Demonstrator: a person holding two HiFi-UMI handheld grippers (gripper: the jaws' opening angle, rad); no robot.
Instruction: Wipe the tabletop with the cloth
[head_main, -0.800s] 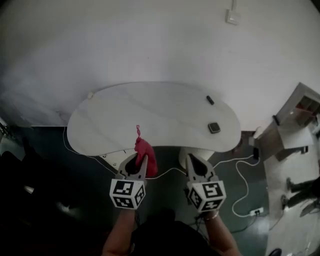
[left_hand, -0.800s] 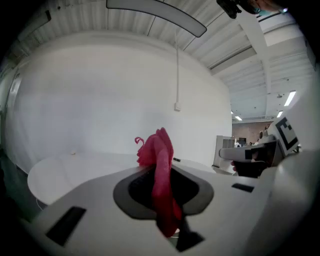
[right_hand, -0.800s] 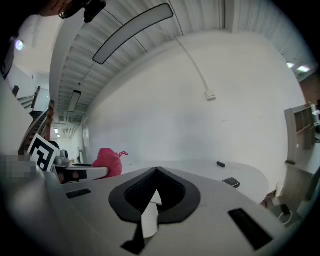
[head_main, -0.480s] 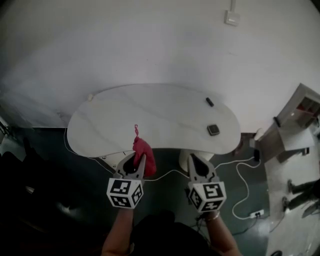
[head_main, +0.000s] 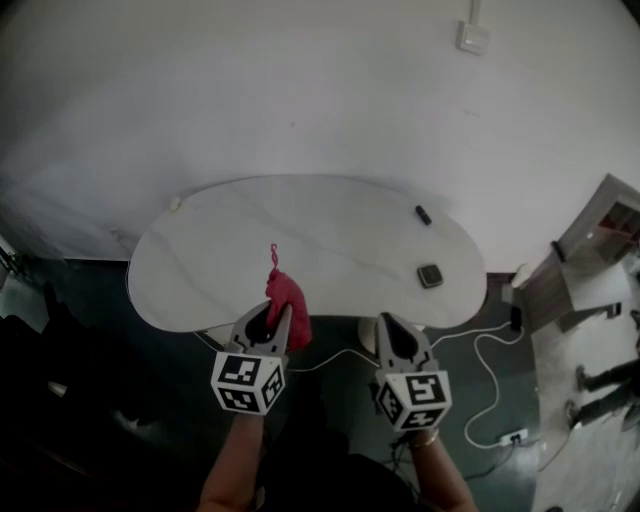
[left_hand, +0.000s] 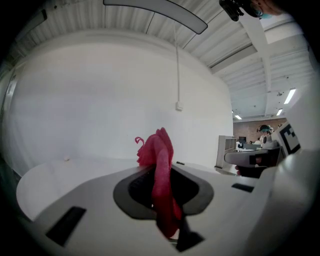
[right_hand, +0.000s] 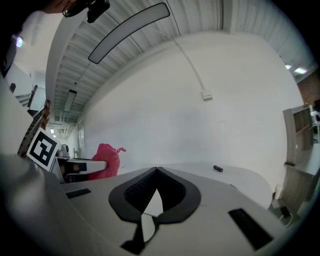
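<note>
Open across the middle of the tabletop, obstructed toward its right end by a square dark device and a small black stick.

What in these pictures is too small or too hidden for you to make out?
Dark square item on the table: too small in the head view to identify.
Short dark stick: tiny in every view.
Pale speck at the table's far left rim: too small.
Whether the cloth in the left gripper touches the table: the steep head view hides its height, and the gripper's body blocks its own view.
</note>
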